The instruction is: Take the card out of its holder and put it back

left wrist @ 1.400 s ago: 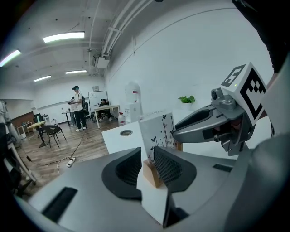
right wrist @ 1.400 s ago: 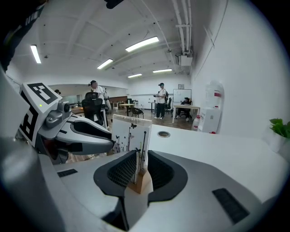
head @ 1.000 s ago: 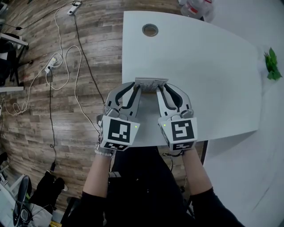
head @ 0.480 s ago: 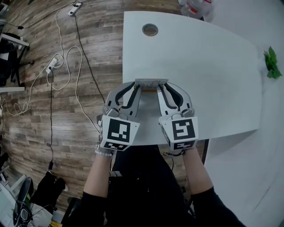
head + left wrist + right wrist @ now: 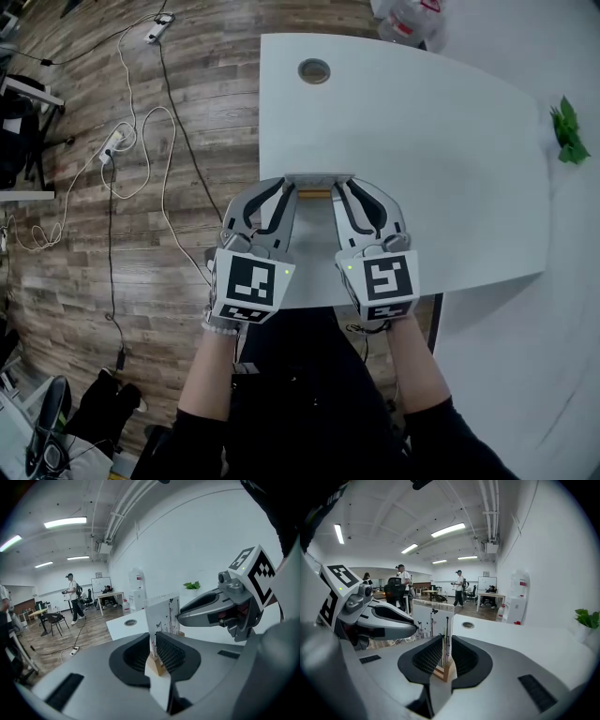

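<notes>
A white card [image 5: 319,177] printed with black butterflies and stems stands in a small wooden holder [image 5: 315,194] at the near left corner of the white table [image 5: 422,141]. My left gripper [image 5: 289,185] is shut on the card's left end. My right gripper [image 5: 342,185] is shut on its right end. In the left gripper view the card [image 5: 164,613] rises from between the pads, with the holder [image 5: 157,665] just under them. The right gripper view shows the same: card [image 5: 432,619] upright, holder [image 5: 443,671] below. Whether the pads also touch the wood is unclear.
A round cable hole [image 5: 314,70] lies at the table's far left. A green plant [image 5: 568,136] stands at the right edge and bottles [image 5: 405,21] at the far end. Cables and a power strip [image 5: 112,142] lie on the wooden floor to the left. People stand far off in the room.
Both grippers stay where they were on the card's ends. The card's top now shows as a thinner line, and the head view has shifted slightly.
</notes>
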`<move>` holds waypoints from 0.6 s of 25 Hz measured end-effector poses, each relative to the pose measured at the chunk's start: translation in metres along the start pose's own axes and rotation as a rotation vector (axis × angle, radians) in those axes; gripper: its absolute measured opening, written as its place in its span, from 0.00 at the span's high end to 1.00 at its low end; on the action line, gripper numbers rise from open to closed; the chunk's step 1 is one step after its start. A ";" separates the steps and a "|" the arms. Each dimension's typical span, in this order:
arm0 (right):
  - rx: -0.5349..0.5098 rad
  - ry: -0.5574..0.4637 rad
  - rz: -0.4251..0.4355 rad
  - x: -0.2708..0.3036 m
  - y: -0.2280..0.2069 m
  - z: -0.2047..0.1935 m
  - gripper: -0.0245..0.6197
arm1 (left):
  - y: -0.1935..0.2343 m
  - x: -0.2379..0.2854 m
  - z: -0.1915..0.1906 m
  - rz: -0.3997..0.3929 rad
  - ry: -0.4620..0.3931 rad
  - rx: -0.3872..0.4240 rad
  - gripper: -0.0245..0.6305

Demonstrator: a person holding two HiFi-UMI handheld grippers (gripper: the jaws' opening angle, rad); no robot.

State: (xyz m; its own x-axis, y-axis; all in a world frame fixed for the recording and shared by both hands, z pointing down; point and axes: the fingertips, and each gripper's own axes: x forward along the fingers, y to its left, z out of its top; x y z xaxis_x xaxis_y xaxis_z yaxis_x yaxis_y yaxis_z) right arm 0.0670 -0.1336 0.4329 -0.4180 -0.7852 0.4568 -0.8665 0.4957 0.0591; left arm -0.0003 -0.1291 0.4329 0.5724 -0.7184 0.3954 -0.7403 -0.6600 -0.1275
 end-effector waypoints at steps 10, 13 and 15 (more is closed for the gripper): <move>-0.016 -0.030 -0.003 -0.012 0.005 0.019 0.82 | 0.001 -0.013 0.013 0.008 -0.012 0.010 0.89; -0.024 -0.037 -0.009 -0.016 0.006 0.024 0.82 | 0.001 -0.018 0.016 0.015 -0.016 0.008 0.89; -0.035 -0.045 -0.009 -0.020 0.009 0.029 0.82 | 0.001 -0.022 0.023 0.016 -0.025 0.018 0.89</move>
State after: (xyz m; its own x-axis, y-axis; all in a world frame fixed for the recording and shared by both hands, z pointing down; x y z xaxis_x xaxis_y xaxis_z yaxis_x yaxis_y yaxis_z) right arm 0.0596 -0.1245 0.3981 -0.4229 -0.8053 0.4155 -0.8606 0.5005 0.0940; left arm -0.0059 -0.1187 0.4034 0.5698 -0.7337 0.3701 -0.7429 -0.6525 -0.1498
